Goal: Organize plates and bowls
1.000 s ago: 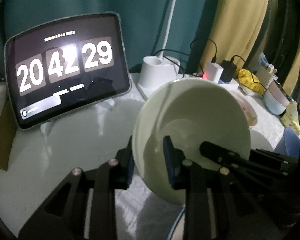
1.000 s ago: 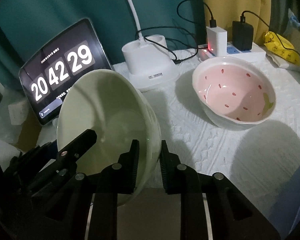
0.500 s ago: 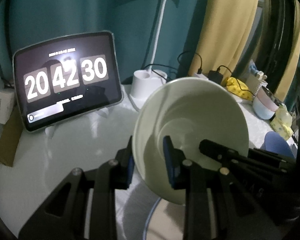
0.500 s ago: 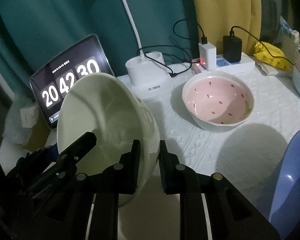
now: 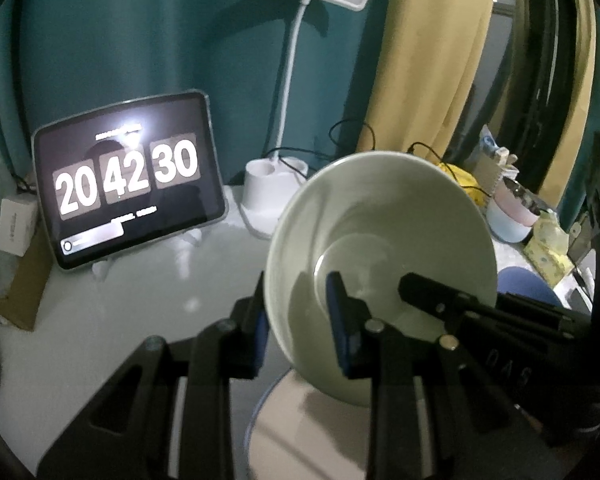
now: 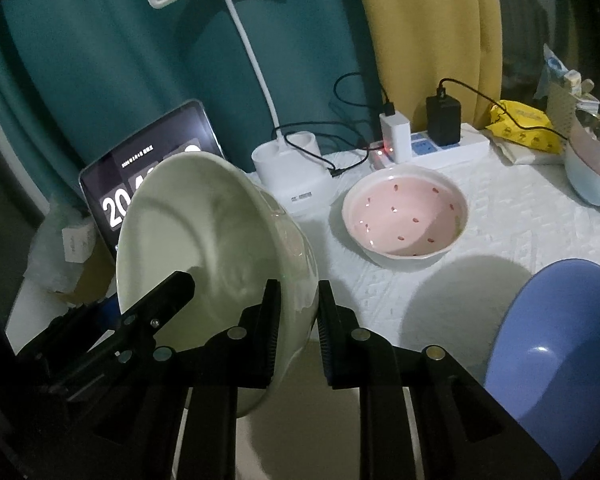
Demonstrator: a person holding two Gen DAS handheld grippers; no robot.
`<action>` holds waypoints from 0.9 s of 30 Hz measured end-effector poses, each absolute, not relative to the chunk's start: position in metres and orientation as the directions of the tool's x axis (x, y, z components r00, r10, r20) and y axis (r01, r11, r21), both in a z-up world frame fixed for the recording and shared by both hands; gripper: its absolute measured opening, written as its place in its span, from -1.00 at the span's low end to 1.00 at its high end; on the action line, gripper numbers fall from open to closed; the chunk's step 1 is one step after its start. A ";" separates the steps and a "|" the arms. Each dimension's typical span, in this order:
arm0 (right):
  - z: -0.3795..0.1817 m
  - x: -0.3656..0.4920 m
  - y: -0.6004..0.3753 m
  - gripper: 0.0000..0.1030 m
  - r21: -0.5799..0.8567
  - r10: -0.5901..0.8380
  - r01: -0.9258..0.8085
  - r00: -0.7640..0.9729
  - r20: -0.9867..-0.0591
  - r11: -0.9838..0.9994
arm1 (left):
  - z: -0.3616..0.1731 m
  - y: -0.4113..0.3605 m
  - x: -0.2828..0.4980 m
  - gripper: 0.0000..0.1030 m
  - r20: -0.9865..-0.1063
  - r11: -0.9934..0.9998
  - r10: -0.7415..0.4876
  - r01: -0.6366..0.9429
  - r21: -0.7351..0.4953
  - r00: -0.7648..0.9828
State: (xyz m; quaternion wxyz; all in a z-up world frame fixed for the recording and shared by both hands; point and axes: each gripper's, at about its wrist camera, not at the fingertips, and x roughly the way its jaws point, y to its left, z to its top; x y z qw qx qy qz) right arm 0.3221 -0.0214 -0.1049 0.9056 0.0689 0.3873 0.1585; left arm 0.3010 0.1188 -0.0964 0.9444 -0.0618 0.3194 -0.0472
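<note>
The right tongs (image 6: pixel 298 328) pinch the near rim of a pale green bowl (image 6: pixel 204 240), one finger inside and one outside, with the bowl tipped on edge above the surface (image 6: pixel 500 248). The left tongs (image 6: pixel 156 312) reach in from the left, a finger lying against the bowl's inner wall. Farther right, a pink bowl with red specks (image 6: pixel 406 220) sits upright on the white textured cloth. A blue bowl (image 6: pixel 556 340) stands near the right edge. At the far side are a tablet showing a clock (image 6: pixel 112 184), partly hidden by the green bowl, a white desk lamp (image 6: pixel 292 176), and a power strip (image 6: pixel 452 144) with two chargers plugged in.
</note>
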 end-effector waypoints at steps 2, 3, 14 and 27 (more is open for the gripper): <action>-0.102 0.319 -0.026 -0.64 0.250 0.342 -0.234 0.654 -0.674 0.940 | -0.094 0.115 0.299 -0.47 -0.595 0.988 -0.130 0.053 -0.145 0.793; -0.100 0.317 -0.028 -0.64 0.251 0.343 -0.233 0.657 -0.672 0.939 | -0.093 0.113 0.298 -0.47 -0.593 0.988 -0.131 0.055 -0.145 0.794; -0.091 0.306 -0.052 -0.64 0.272 0.350 -0.223 0.671 -0.654 0.936 | -0.083 0.088 0.287 -0.47 -0.586 0.989 -0.133 0.071 -0.129 0.799; -0.082 0.296 -0.086 -0.64 0.292 0.353 -0.209 0.687 -0.635 0.933 | -0.075 0.053 0.281 -0.47 -0.581 0.989 -0.148 0.103 -0.110 0.800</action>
